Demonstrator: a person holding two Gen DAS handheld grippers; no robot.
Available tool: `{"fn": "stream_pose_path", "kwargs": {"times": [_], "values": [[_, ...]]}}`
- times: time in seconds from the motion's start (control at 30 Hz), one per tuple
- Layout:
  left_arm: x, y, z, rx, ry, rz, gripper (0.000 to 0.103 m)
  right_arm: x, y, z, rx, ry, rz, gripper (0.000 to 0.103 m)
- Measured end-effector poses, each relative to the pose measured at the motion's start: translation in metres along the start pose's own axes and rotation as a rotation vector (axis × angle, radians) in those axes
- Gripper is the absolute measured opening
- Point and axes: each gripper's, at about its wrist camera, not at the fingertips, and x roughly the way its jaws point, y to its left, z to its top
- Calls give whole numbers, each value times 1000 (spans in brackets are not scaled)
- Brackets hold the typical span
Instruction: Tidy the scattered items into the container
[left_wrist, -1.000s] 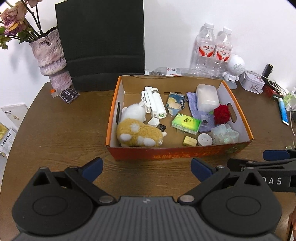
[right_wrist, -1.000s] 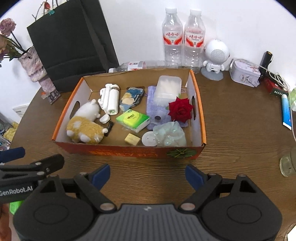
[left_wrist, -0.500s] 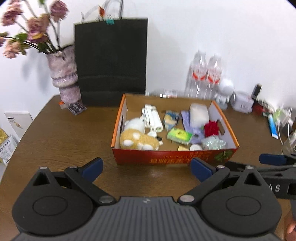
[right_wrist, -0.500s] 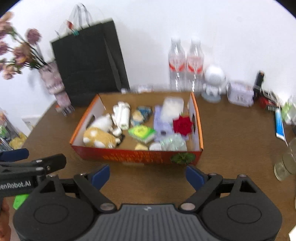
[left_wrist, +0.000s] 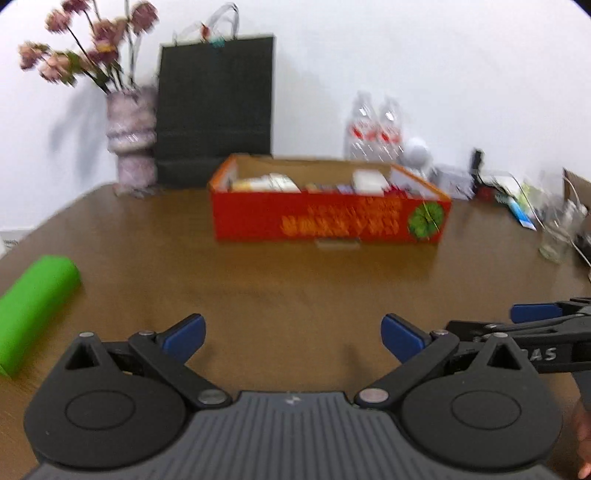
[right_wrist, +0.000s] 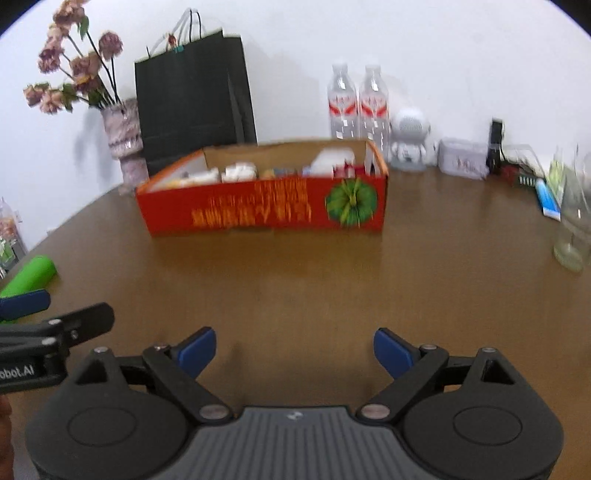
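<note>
Now the box (right_wrist: 262, 201) sits mid-table at twelve o'clock from both grippers, well apart from them, its red front wall facing the cameras and assorted small items showing over the rim. Judging by that, most of the tidying looks done. One green cylinder (left_wrist: 33, 302) lies on the table (right_wrist: 332, 280) at about nine o'clock in the left wrist view, outside the box; whether it belongs to the task I cannot tell.

Both grippers hang low over bare wood near the table edge. The left gripper (left_wrist: 293, 332) has its fingers spread wide with nothing between them; the right gripper (right_wrist: 294, 349) is likewise released and empty. If the cylinder counts, the next move calls for the left gripper to swing toward nine o'clock, straddle it across its width, and close.

Counted outward: one box, one green cylinder, one black bag (right_wrist: 192, 92) and one vase (right_wrist: 123, 144) at eleven o'clock, two bottles (right_wrist: 358, 101) and one white robot figure (right_wrist: 408, 142) at one o'clock, one glass (right_wrist: 574, 236) at three.
</note>
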Motion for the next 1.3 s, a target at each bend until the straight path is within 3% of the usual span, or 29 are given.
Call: {"fn": "stream_pose_path", "kwargs": {"times": [0.1, 0.4, 0.7, 1.3], "values": [[0, 0, -7, -9, 20, -14, 103, 0, 6, -11, -23, 40, -15, 92], [16, 8, -22, -27, 132, 19, 103, -2, 14, -24, -58, 36, -67, 100], [18, 1, -23, 12, 139, 68, 103, -1, 10, -28, -40, 10, -72, 103], [18, 0, -22, -1, 143, 73, 103, 1, 9, -27, -40, 11, -69, 103]]}}
